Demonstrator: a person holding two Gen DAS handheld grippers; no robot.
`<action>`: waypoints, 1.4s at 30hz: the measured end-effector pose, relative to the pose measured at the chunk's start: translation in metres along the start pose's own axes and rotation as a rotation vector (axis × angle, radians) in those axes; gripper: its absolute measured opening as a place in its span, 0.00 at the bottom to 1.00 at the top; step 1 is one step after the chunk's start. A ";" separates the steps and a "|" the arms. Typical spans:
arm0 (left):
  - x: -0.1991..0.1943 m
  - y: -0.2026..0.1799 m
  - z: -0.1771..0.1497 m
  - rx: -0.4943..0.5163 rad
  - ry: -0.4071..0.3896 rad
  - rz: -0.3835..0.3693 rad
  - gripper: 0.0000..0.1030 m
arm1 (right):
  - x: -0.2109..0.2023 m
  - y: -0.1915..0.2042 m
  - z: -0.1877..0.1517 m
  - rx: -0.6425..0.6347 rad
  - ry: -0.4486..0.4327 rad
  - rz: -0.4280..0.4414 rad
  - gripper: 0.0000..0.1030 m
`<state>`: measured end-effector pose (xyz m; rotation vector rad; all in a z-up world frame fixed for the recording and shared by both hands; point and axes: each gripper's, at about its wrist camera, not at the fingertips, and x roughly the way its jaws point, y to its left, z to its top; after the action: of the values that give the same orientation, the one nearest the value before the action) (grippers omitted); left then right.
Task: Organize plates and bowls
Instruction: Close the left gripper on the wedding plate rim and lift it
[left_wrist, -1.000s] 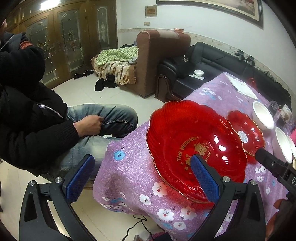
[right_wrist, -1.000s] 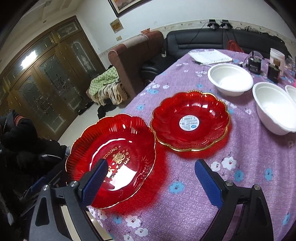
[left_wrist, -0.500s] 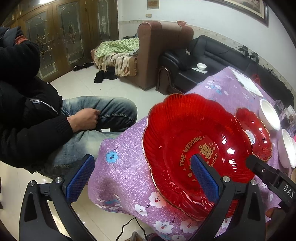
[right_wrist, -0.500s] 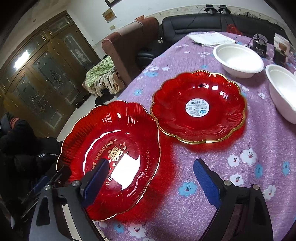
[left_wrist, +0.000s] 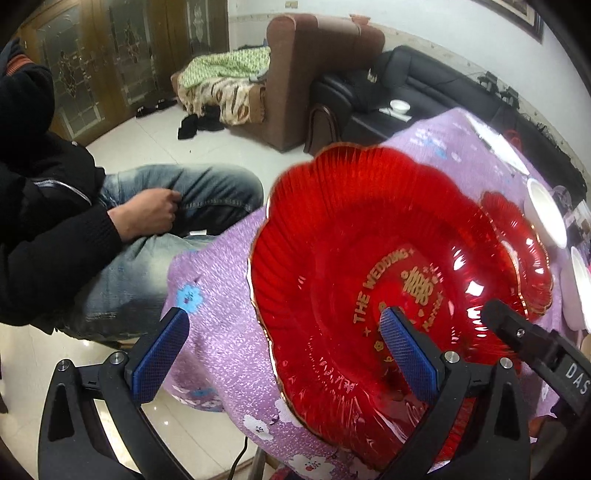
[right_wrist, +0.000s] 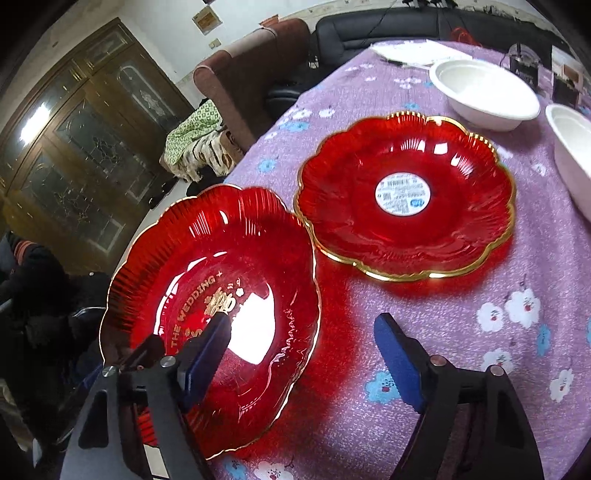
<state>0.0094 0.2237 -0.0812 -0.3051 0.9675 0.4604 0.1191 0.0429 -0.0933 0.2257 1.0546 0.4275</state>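
Note:
A large red scalloped plate (left_wrist: 332, 236) with gold "THE WEDDING" lettering lies at the corner of the purple flowered tablecloth (left_wrist: 221, 332). My left gripper (left_wrist: 282, 354) is open and straddles its left rim, one pad over the plate and one off the cloth's edge. My right gripper (right_wrist: 303, 360) straddles the same plate's (right_wrist: 192, 258) right rim. Its jaws are closing, and neither pad presses on the plate. A second red plate (right_wrist: 406, 221) with a round white sticker lies beyond it. Two white bowls (right_wrist: 484, 92) (right_wrist: 576, 155) stand further right.
A seated person in a black jacket and jeans is close to the table's corner, hand (left_wrist: 147, 218) on the lap. Papers (right_wrist: 417, 51) and small dark items lie at the table's far end. A brown armchair (left_wrist: 314, 74) and black sofa stand behind.
Both grippers have come down and closer to the large red plate, which now fills more of each view. The right gripper's jaws have narrowed.

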 end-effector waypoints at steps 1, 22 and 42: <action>0.001 0.000 0.000 0.001 0.004 0.000 1.00 | 0.001 -0.001 0.000 0.010 0.004 0.006 0.76; -0.006 -0.016 -0.002 0.070 -0.040 -0.038 0.35 | 0.005 -0.008 -0.002 0.011 -0.020 0.048 0.09; -0.045 -0.031 -0.043 0.204 -0.022 -0.075 0.38 | -0.034 -0.047 -0.030 0.027 0.055 0.120 0.30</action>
<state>-0.0270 0.1668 -0.0650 -0.1512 0.9694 0.2927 0.0890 -0.0145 -0.0988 0.3038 1.1051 0.5303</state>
